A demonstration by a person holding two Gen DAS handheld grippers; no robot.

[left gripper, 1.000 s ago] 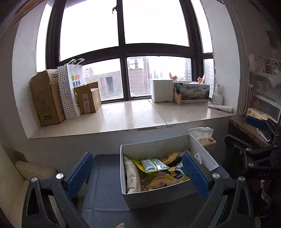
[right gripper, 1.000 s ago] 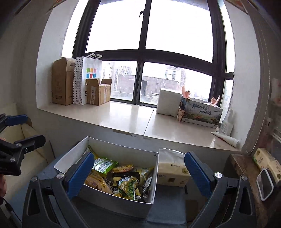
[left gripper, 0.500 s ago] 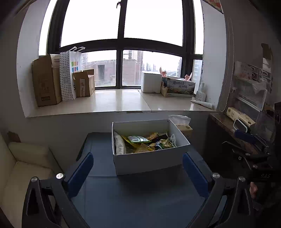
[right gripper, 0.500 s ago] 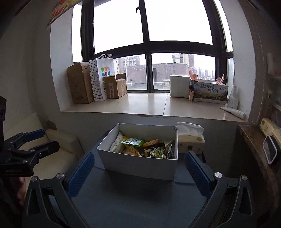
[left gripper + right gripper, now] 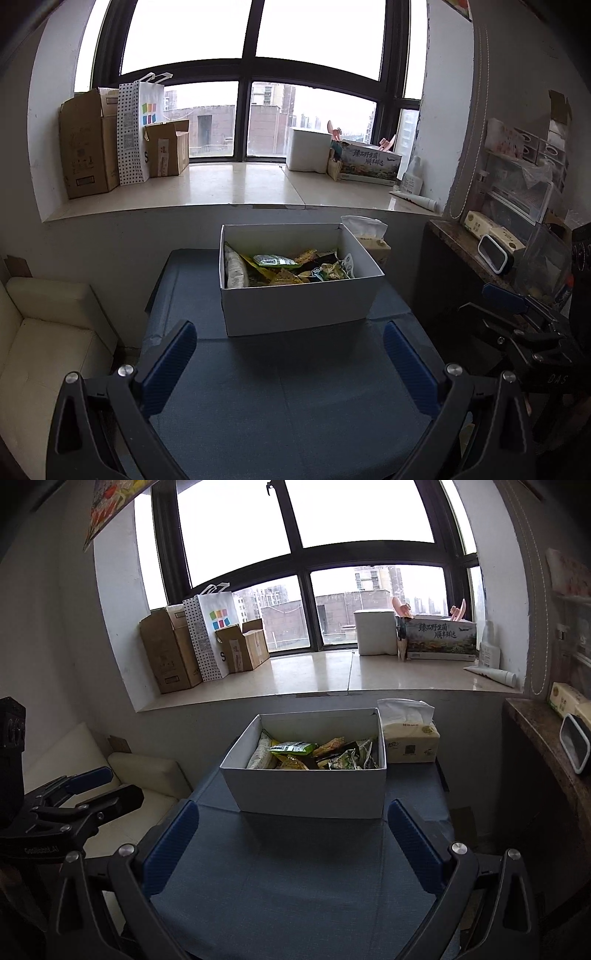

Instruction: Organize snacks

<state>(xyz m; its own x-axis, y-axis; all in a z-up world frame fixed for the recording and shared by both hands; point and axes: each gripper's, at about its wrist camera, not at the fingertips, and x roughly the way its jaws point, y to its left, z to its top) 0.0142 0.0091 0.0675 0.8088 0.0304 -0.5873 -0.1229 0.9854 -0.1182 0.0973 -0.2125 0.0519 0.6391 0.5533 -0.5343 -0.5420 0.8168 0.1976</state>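
Left gripper (image 5: 290,363) and right gripper (image 5: 293,840) both hang level, side by side, jaws spread wide, holding nothing.

Your white box (image 5: 295,306) sits on the dark blue counter (image 5: 288,398); the far-left bag (image 5: 135,133) is black-dotted white.

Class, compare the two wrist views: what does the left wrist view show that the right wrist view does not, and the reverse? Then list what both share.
Only the left wrist view shows the right gripper at its right edge and the clear shelves on the right wall.

Only the right wrist view shows the left gripper at its left edge and a colourful poster at top left.

Both show the white snack box on the blue table, the tissue pack beside it, the sill boxes and the cream sofa.
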